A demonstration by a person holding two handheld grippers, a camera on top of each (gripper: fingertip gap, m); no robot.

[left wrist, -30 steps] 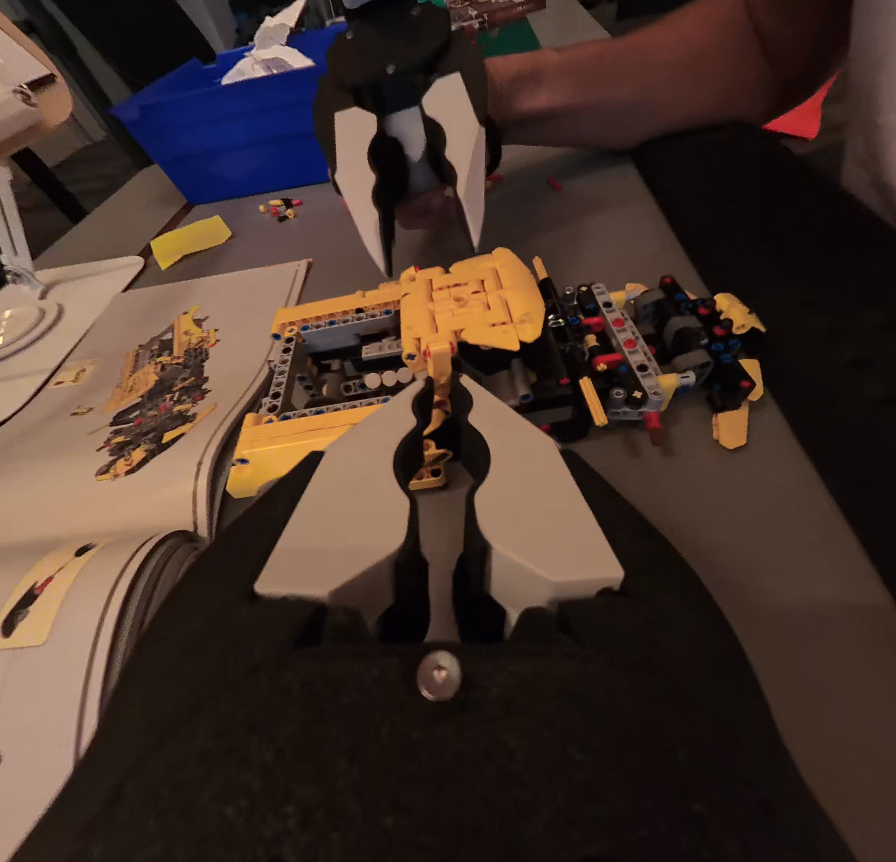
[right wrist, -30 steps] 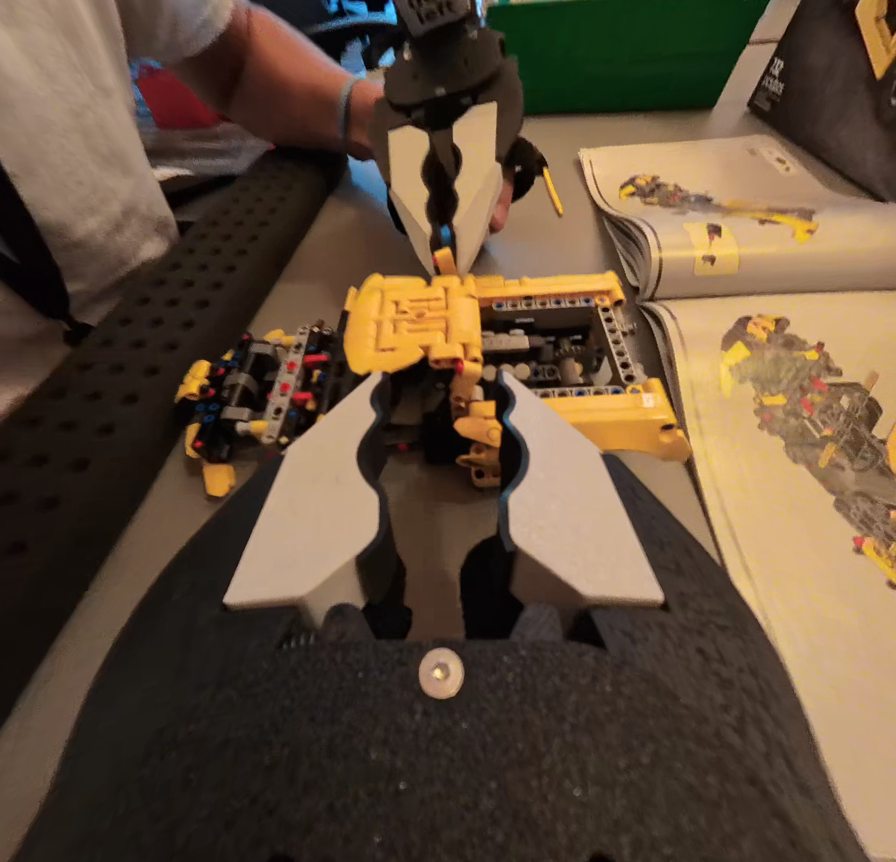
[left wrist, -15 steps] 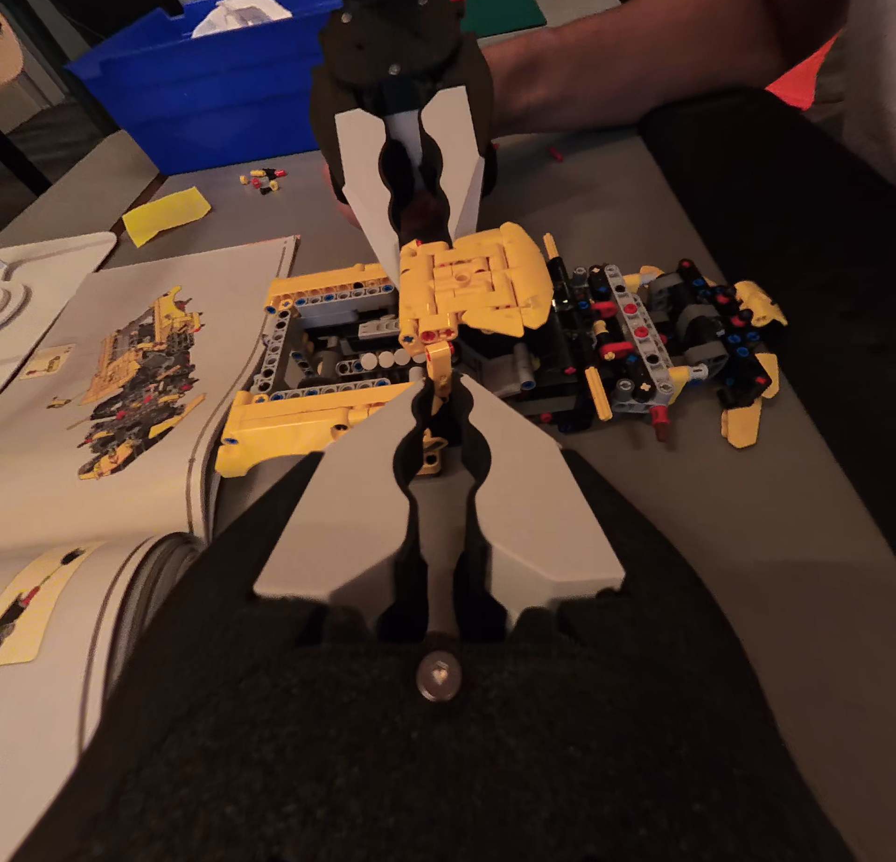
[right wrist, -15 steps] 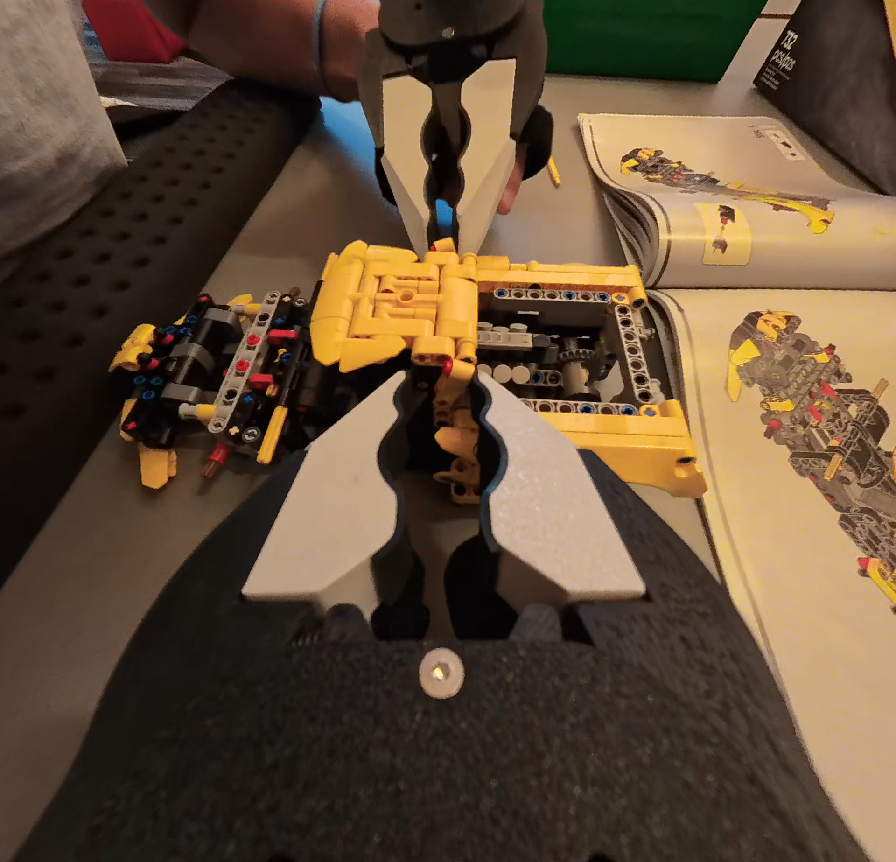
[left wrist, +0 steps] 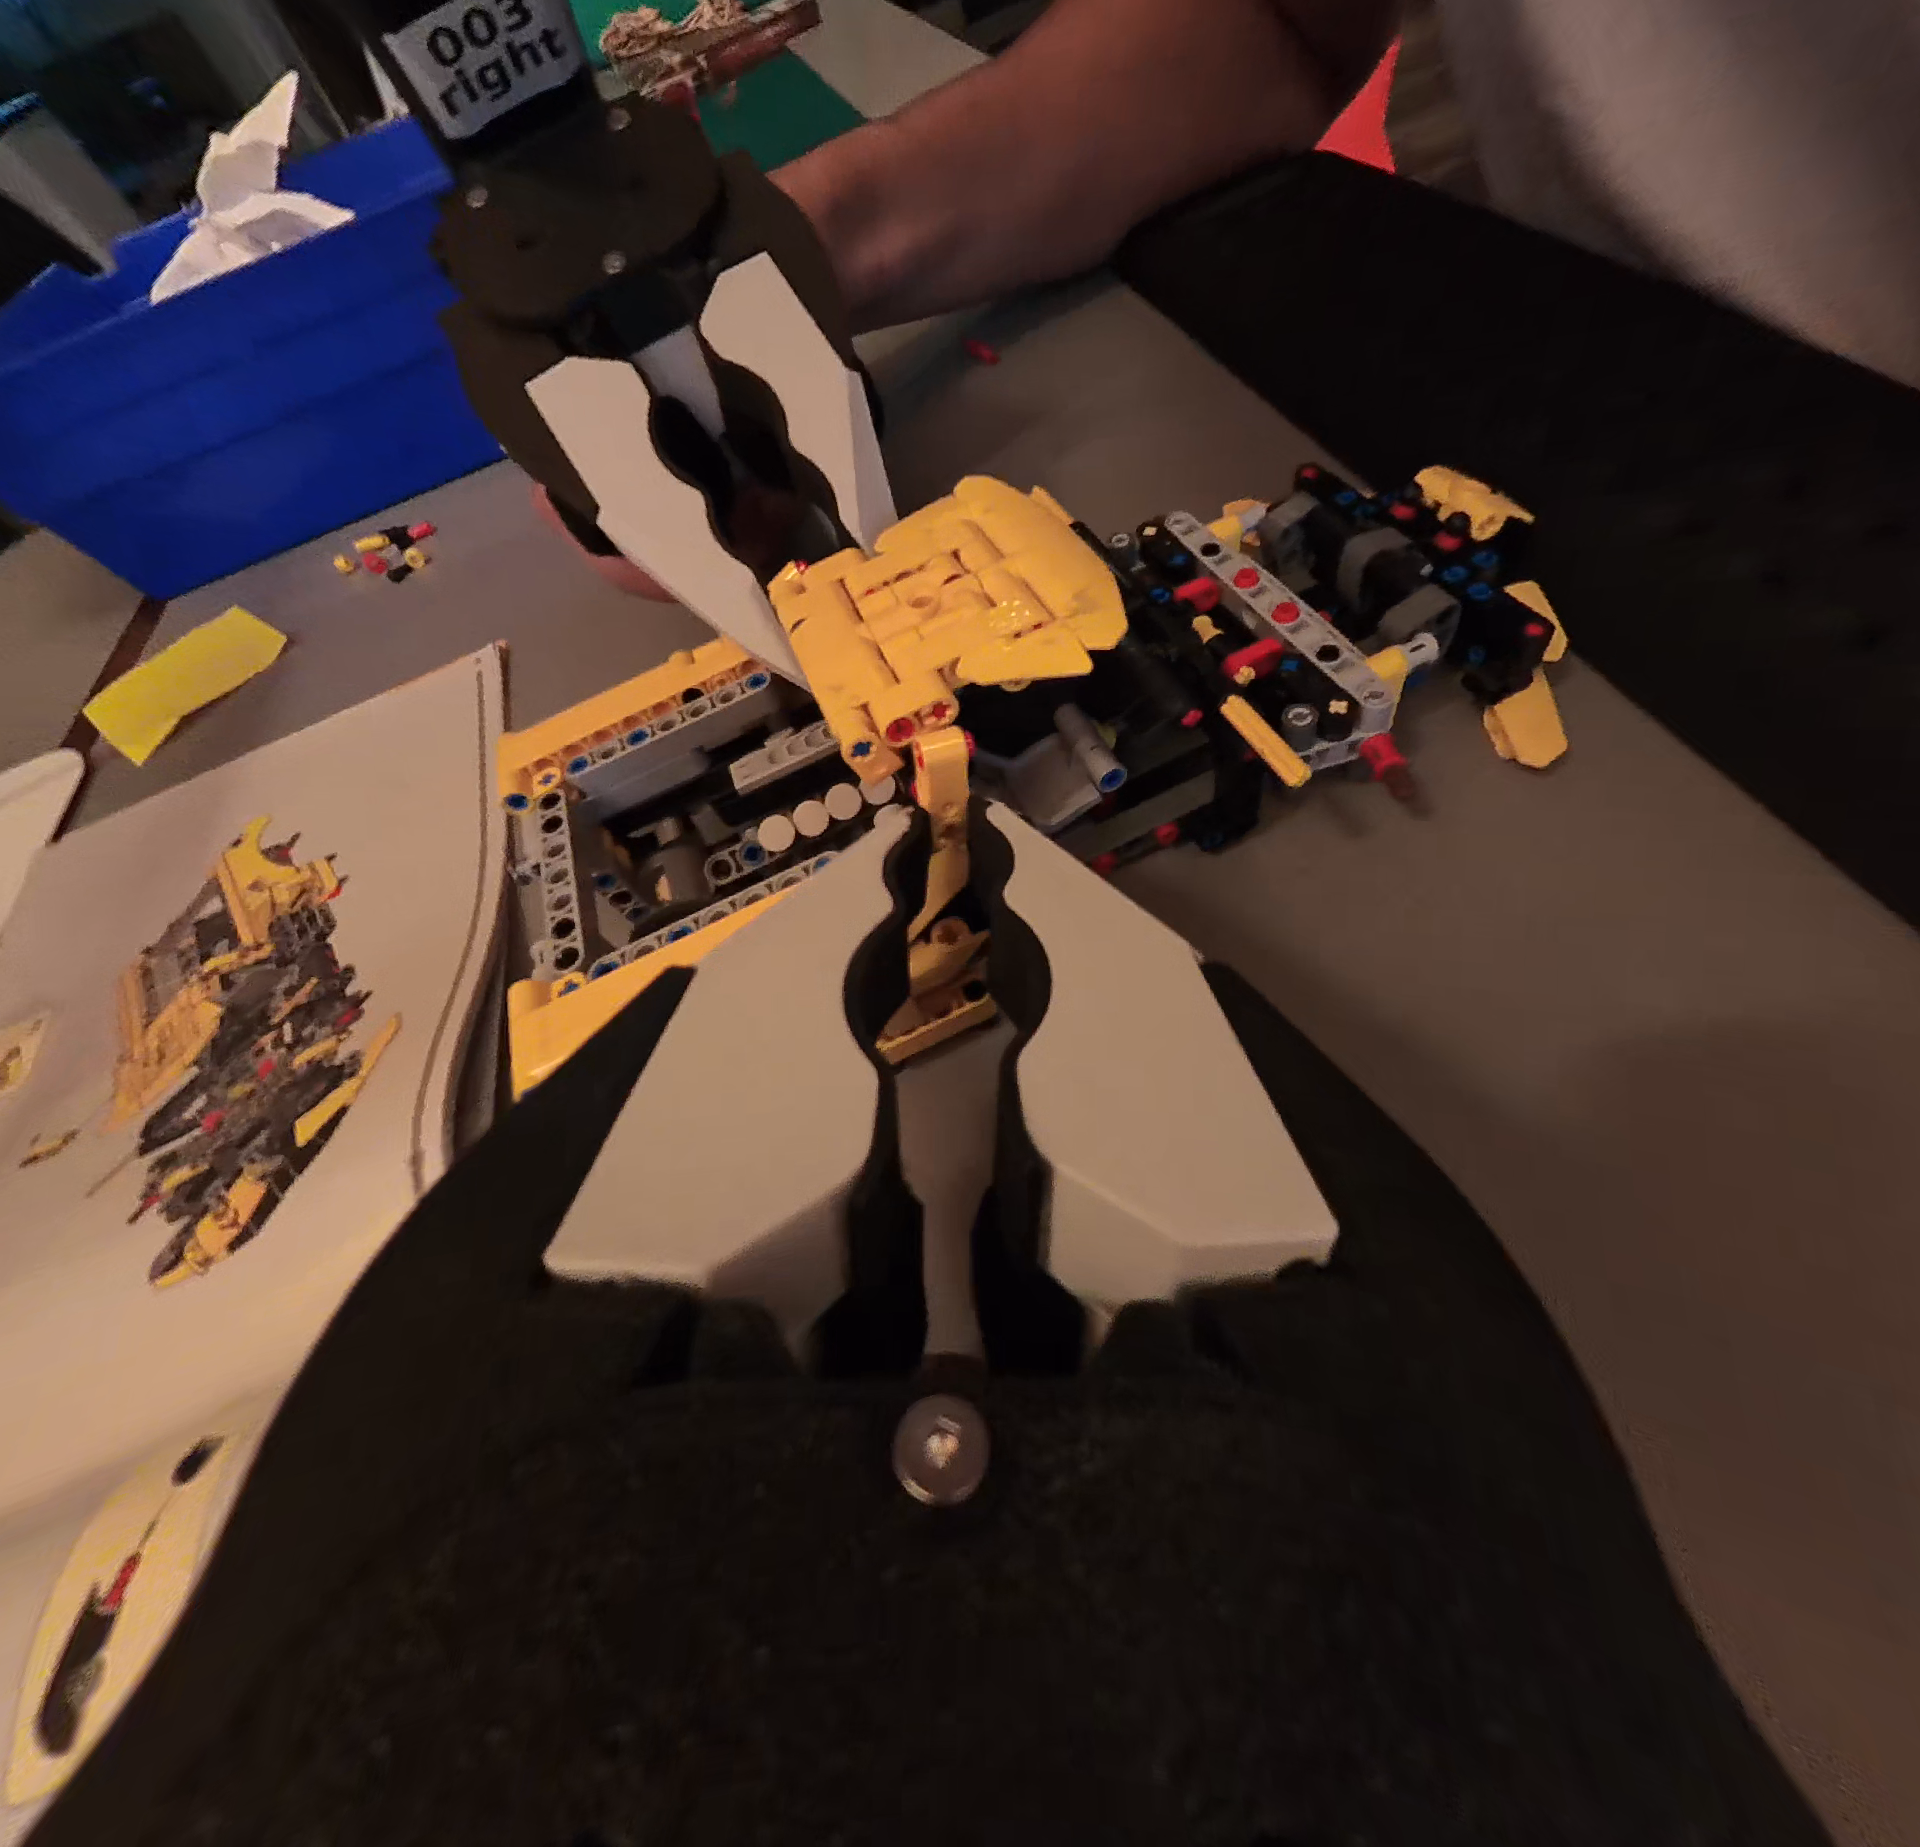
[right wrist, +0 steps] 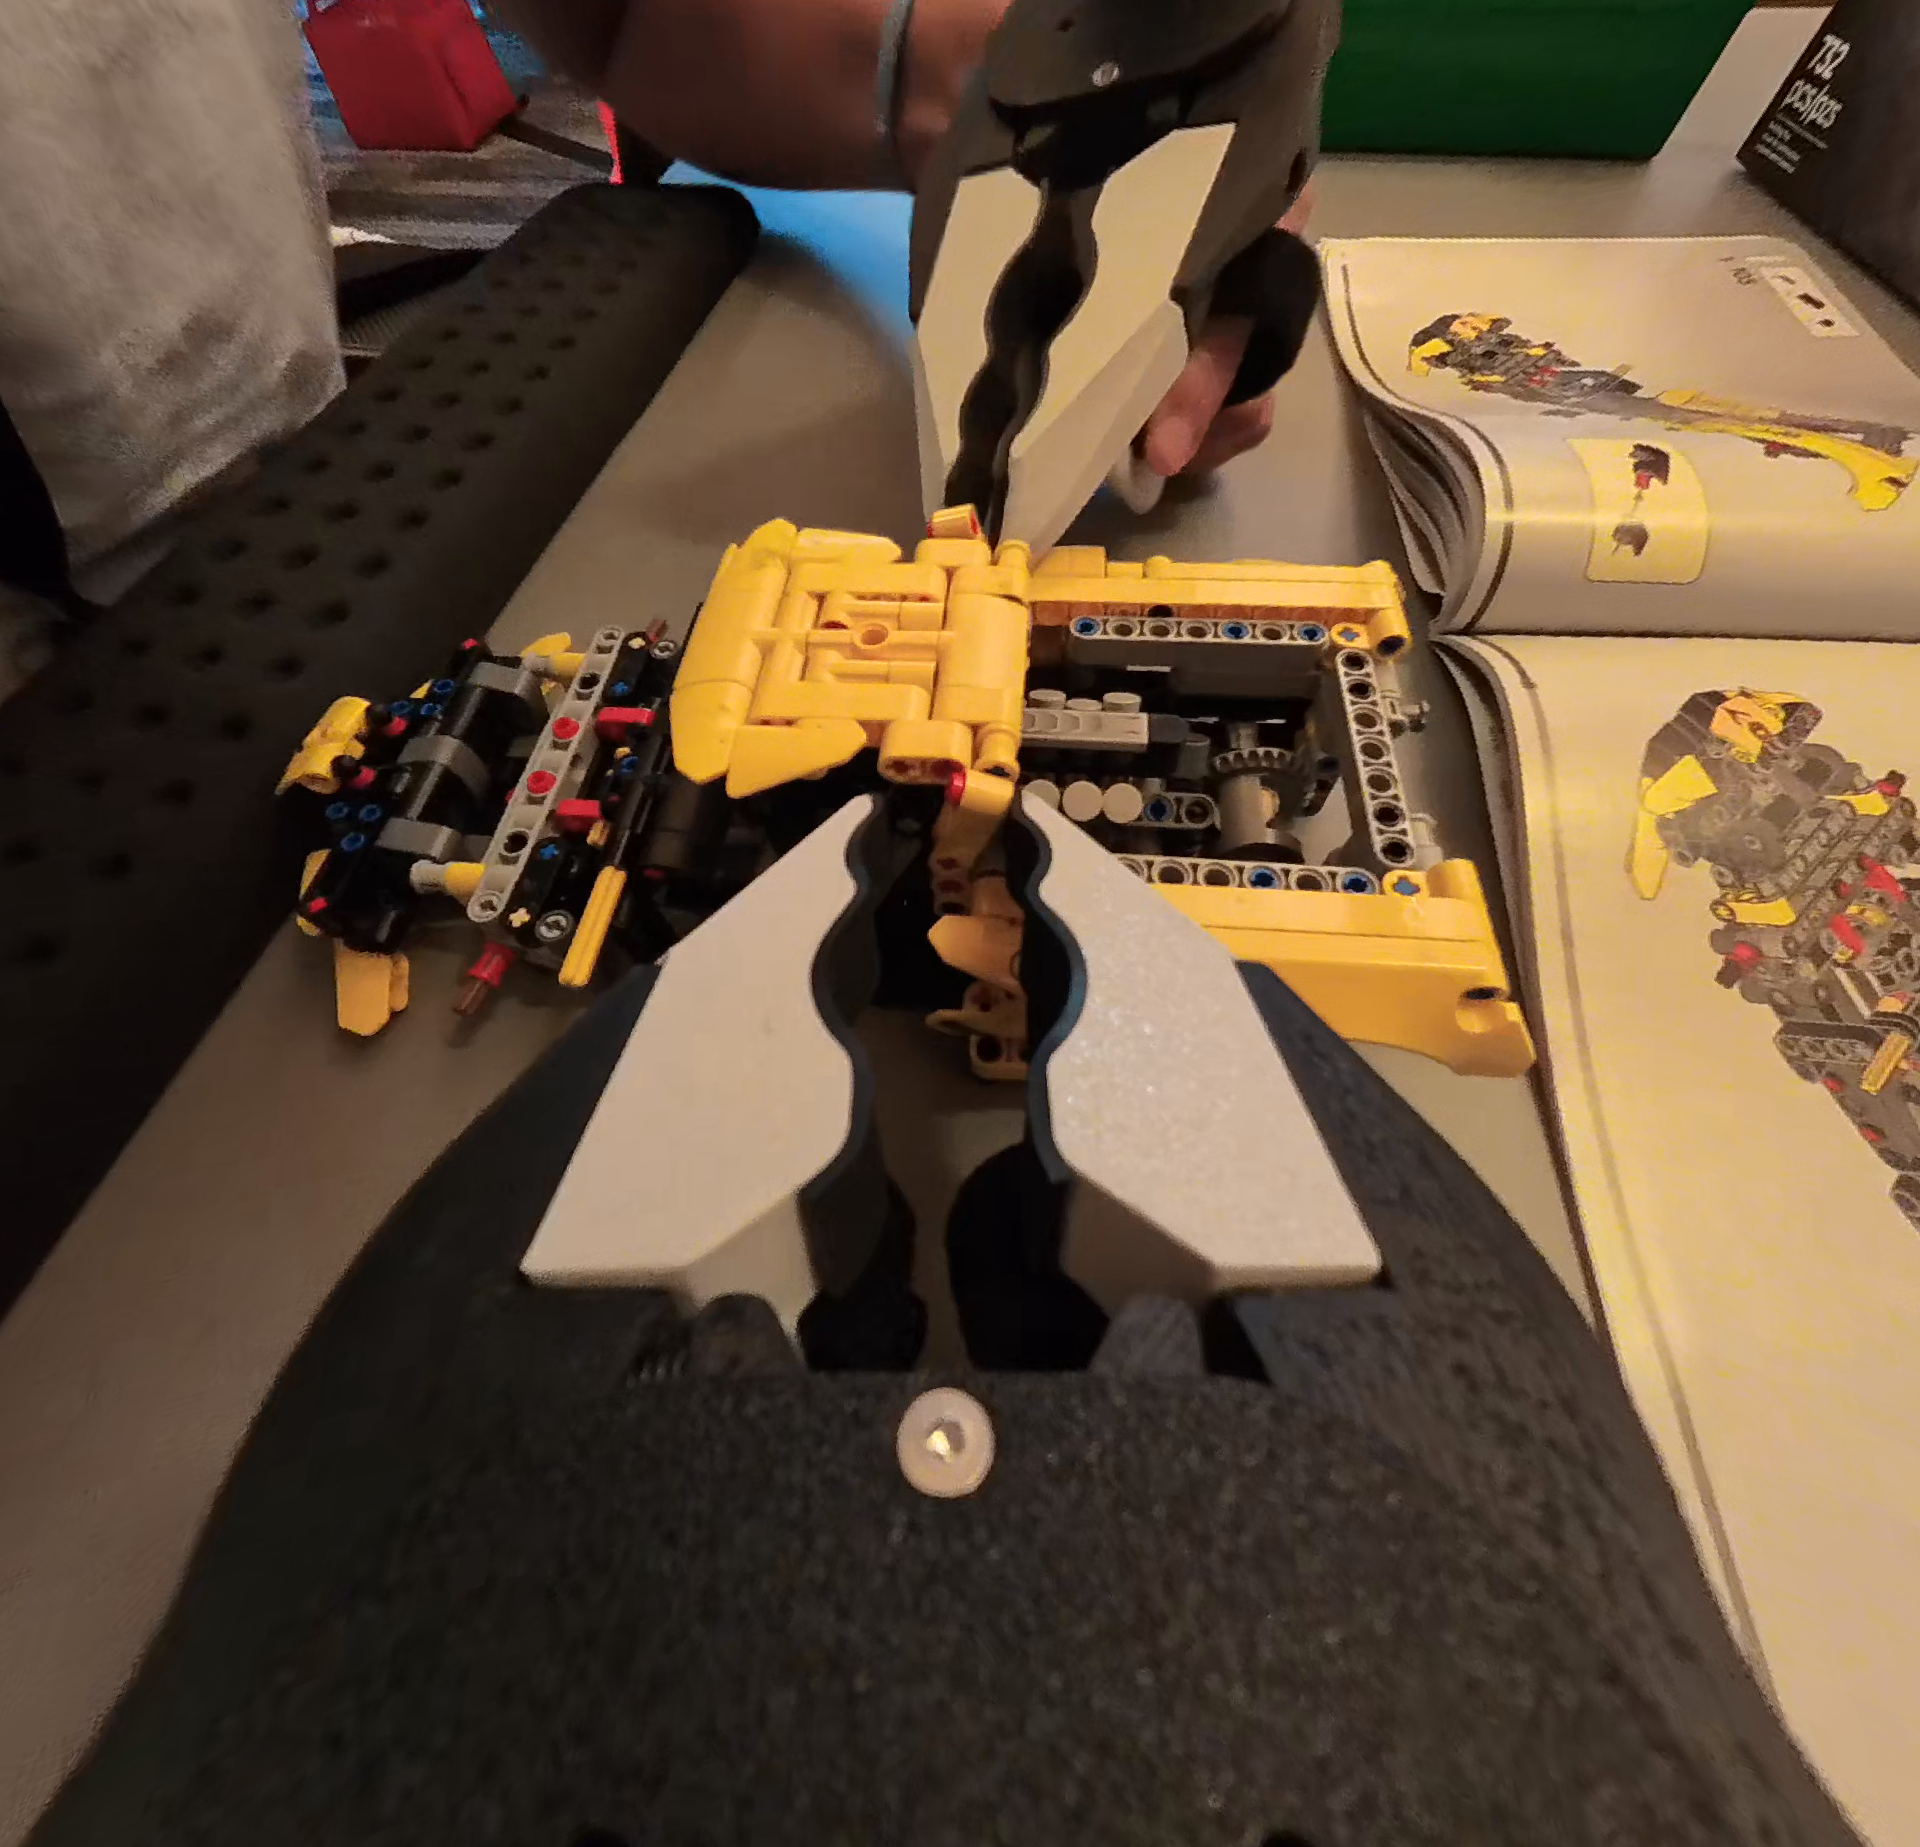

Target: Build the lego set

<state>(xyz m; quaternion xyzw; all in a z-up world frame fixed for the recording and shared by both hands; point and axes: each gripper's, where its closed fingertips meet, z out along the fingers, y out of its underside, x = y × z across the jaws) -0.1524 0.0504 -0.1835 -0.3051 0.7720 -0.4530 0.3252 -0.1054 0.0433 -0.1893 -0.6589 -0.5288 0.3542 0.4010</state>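
Note:
A yellow, grey and black lego vehicle lies on the grey table, with a yellow roof panel (left wrist: 935, 602) (right wrist: 862, 654) and an open beam frame (left wrist: 582, 810) (right wrist: 1371, 758). My left gripper (left wrist: 948, 821) is shut on a yellow side arm (left wrist: 940, 789) that hangs from the roof's near edge. It shows tilted in the right wrist view (right wrist: 977, 524), tips at the roof's far edge. My right gripper (right wrist: 948, 810) is closed narrowly on the opposite yellow side arm (right wrist: 977, 862). In the left wrist view the right gripper (left wrist: 831, 613) touches the roof's far edge.
An open instruction booklet (left wrist: 208, 966) (right wrist: 1714, 862) lies beside the frame. A black perforated mat (right wrist: 312, 550) borders the other side. A blue bin (left wrist: 208, 395), loose small pieces (left wrist: 384, 550), a yellow slip (left wrist: 187, 675), a green bin (right wrist: 1507, 31) and a black box (right wrist: 1849, 83) stand farther off. The gap from one gripper's tips to the other's is roughly 6 centimeters. My right tips are roughly 35 centimeters from the yellow slip (left wrist: 187, 675).
My right gripper's jaws narrowed around the yellow side arm and both grippers came closer to the model. The left gripper kept its hold and now stands tilted.

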